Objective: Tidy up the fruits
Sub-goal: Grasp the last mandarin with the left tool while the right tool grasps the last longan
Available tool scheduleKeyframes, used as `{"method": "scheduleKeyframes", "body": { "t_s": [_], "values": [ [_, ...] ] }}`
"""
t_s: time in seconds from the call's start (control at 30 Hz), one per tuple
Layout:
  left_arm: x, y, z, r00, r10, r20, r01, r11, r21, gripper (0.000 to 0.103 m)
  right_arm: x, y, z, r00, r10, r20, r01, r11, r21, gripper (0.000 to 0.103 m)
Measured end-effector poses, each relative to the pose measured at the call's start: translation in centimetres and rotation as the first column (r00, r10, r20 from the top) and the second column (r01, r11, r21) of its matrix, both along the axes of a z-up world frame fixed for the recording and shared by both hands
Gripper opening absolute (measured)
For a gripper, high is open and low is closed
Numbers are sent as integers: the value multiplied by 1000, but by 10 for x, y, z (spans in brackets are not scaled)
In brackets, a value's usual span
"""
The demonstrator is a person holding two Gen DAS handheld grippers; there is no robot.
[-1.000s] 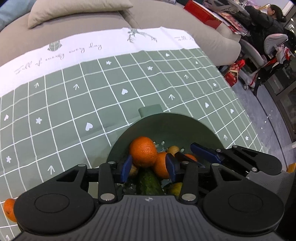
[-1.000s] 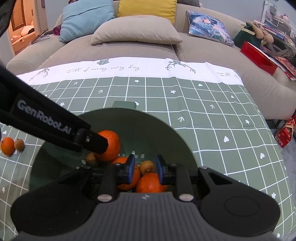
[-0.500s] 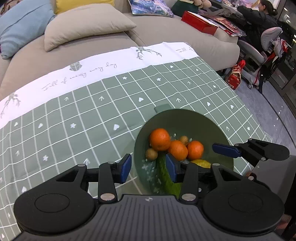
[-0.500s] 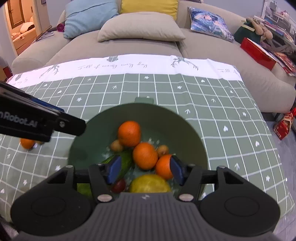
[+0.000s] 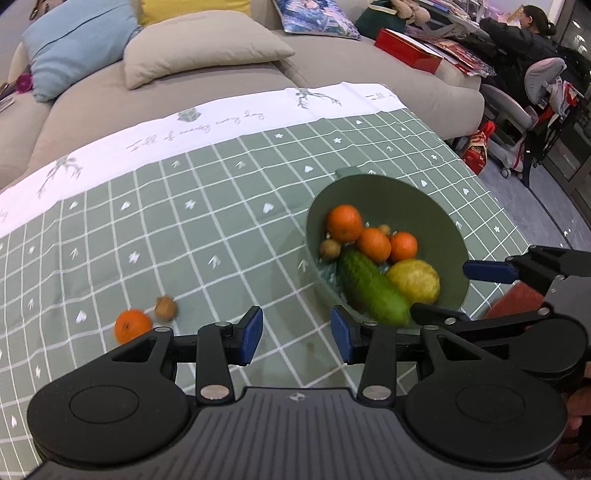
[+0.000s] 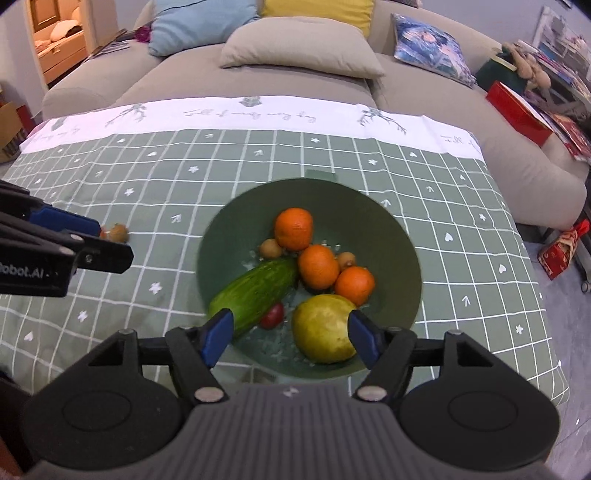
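Observation:
A green bowl (image 6: 399, 236) (image 5: 436, 206) sits on the checked tablecloth. It holds three oranges (image 6: 293, 228), a cucumber (image 6: 255, 290), a yellow pear-like fruit (image 6: 323, 328), small brown fruits (image 6: 269, 248) and a small red fruit (image 6: 273, 315). One orange (image 5: 132, 325) and a small brown fruit (image 5: 165, 307) lie loose on the cloth, left of the bowl. My left gripper (image 5: 296, 336) is open and empty, above the cloth between the loose fruit and the bowl. My right gripper (image 6: 290, 338) is open and empty, above the bowl's near edge.
A green-and-white checked tablecloth (image 6: 155, 192) covers the table. A beige sofa with cushions (image 6: 299, 48) runs behind it. A red box (image 5: 410, 51) lies on the sofa's right end. A seated person and chairs (image 5: 524, 33) are at the far right, past the table's right edge.
Both grippers have pulled back and up from the bowl. The left let go of an orange, which now lies in the bowl, and swung left. The right gripper opened wide.

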State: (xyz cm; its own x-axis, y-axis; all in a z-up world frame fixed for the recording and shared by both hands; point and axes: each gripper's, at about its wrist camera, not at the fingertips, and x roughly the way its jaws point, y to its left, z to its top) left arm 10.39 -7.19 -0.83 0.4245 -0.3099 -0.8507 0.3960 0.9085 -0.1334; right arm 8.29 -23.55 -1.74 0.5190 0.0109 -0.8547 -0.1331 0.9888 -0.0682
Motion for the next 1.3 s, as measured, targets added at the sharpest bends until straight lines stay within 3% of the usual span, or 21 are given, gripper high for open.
{"method": "scheduleKeyframes", "body": {
  "t_s": [0.2,0.5,0.77,1.3],
  "values": [
    [-17,27,-5,998,56,26,-56,998,28,50,-12,29,4,996,87,15,-88,996,19,68],
    [-32,84,-17,983,165,79,-167,986,23,50,-10,79,4,967,229,107,-237,969,71,67],
    [-19,117,-30,963,249,100,-248,968,-29,50,8,108,-16,948,298,112,-309,946,96,50],
    [36,131,-85,952,305,-9,-305,952,-32,50,72,147,-72,899,433,60,-437,896,82,32]
  ]
}}
